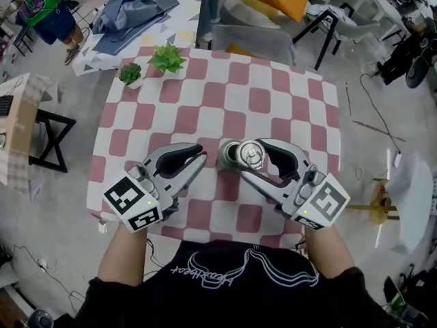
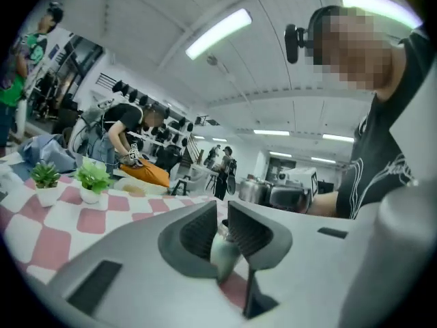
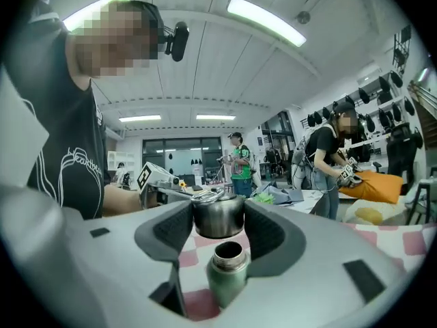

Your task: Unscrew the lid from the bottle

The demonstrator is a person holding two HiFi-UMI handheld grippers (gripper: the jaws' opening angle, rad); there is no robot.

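— Where's the lid (image 3: 218, 216)?

— In the right gripper (image 1: 251, 157). Its jaws are clamped on it from both sides, and the steel cap sits level between the pads.

— And the bottle (image 3: 227, 273)?

— Straight below the lid and apart from it, with its neck open. The green body stands upright on the checked cloth of the table (image 1: 273, 80), about midway along the near edge and a little way in from it. In the right gripper view it rises between that gripper's jaws, lower than the pads, and neither pad touches it.

— What about the left gripper (image 1: 200, 159)?

— Its jaws are drawn almost together with only a slim gap, and nothing is between the pads. Its tips point at the bottle from the left, close beside it. The left gripper view shows the bottle blurred just past the tips.

— Anything else on the table?

— Two small potted plants (image 1: 167, 59) near the far left corner.
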